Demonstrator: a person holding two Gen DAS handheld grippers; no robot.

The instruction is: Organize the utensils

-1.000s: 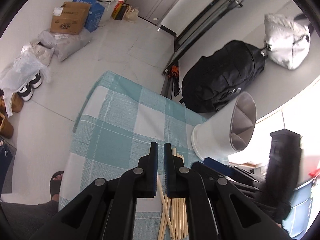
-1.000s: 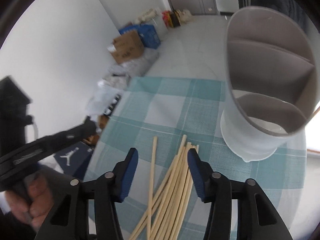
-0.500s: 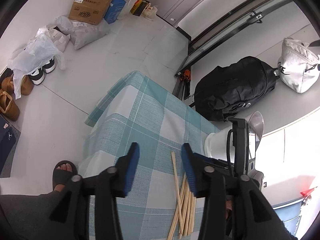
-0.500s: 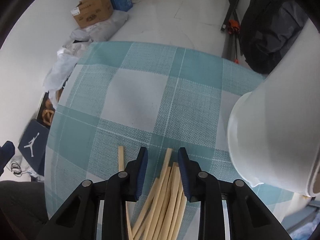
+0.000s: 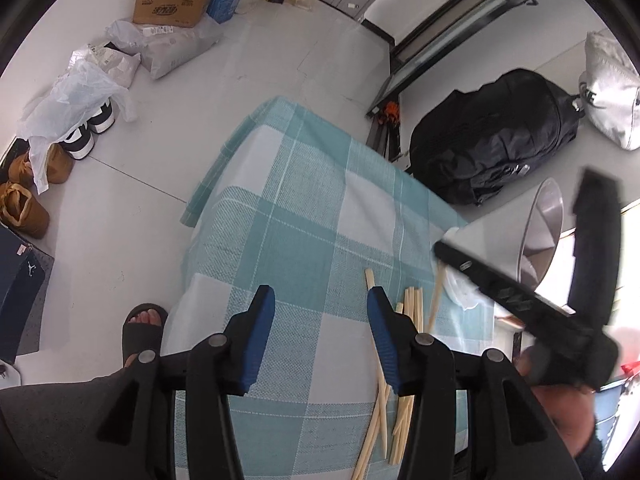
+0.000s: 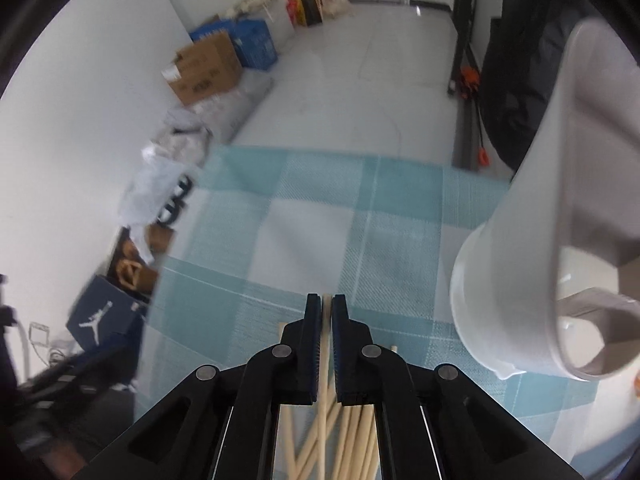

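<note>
While the right gripper point(image 6: 327, 306) has just been closing, its blue-padded fingers point(image 6: 314, 336) now pinch a single wooden chopstick point(image 6: 326, 352), whose tip shows in the thin gap between them. Under and just behind them the rest of the chopsticks point(image 6: 352, 440) lie in a loose, crossed pile on the desk point(image 6: 304, 216), which wears a teal-and-white checked cloth. To the right stands the white utensil holder point(image 6: 516, 280), divided inside into compartments and apparently empty, close to the pile.

Seen from its own camera, the left gripper point(image 5: 320, 304) hovers above the cloth with its fingers point(image 5: 260, 336) spread and nothing between them; the chopstick pile point(image 5: 404, 360) lies just beside its right finger.

Trouble, as I judge it, lies in the grip: one thin, round stick caught near its end may swivel or slip free as it is lifted. Since the sticks cross one another, raising this one could drag or scatter its neighbours toward the desk edge. Tipping it into the holder at a slant might strike the rim or a divider and jar it loose.
</note>
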